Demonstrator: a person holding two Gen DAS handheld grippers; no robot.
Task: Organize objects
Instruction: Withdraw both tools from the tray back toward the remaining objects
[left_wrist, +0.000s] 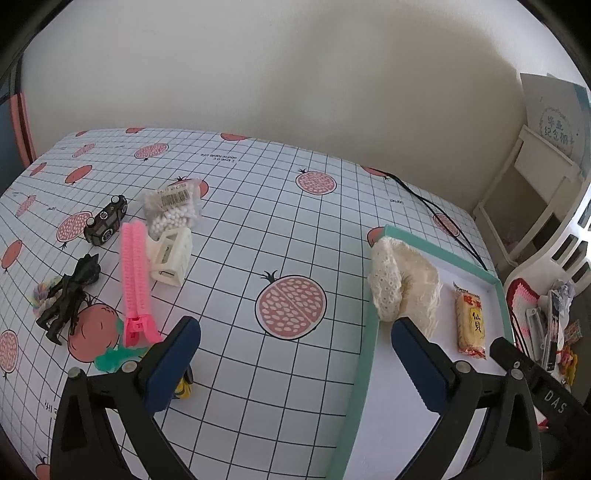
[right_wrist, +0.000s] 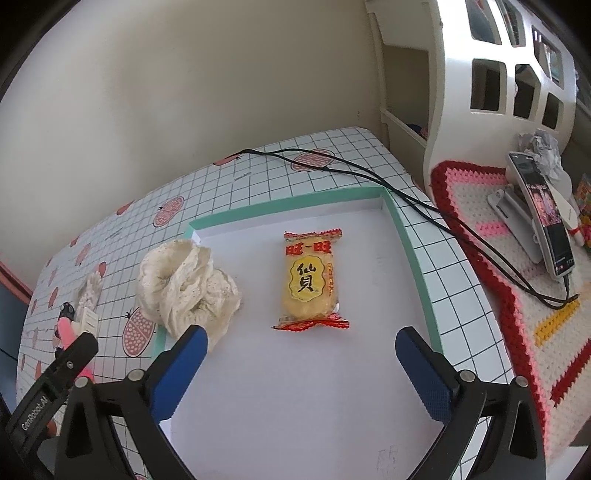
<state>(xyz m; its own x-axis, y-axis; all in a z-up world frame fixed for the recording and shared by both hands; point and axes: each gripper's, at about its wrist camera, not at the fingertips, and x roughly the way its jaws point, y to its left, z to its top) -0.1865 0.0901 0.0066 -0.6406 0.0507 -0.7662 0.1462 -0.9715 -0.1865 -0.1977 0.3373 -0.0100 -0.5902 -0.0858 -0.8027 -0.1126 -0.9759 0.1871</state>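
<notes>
So both grippers are spread wide with nothing between the fingers: the left gripper (left_wrist: 295, 354) hangs over the table (left_wrist: 258, 206) beside the left rim of the tray (left_wrist: 364, 354), and the right gripper (right_wrist: 301, 354) hangs over the tray's white floor, in front of the snack packet (right_wrist: 310, 280). Two things already lie in the tray: the packet near its middle and the cream lace cloth (right_wrist: 188, 284) bunched against the left rim, part of it spilling over that rim onto the table. Waiting at the table's left side are the pink zipper (left_wrist: 135, 277), the white clip (left_wrist: 170, 256), the bag of white beads (left_wrist: 173, 210), the black toy car (left_wrist: 105, 221) and the dark figurine (left_wrist: 68, 295), all close together and some touching. That crowding is likely the main risk: reaching for one could nudge or drag its neighbour, and the thin zipper may slip out of a shallow pinch. The black cable (right_wrist: 369, 177) along the tray's far corner could snag on a swing. Hard to read: a green thing (left_wrist: 110, 358) and a yellow piece (left_wrist: 183, 387) half hidden behind the left finger, a pale multicoloured thing behind the figurine, and the tray's near edge, cut off below.
</notes>
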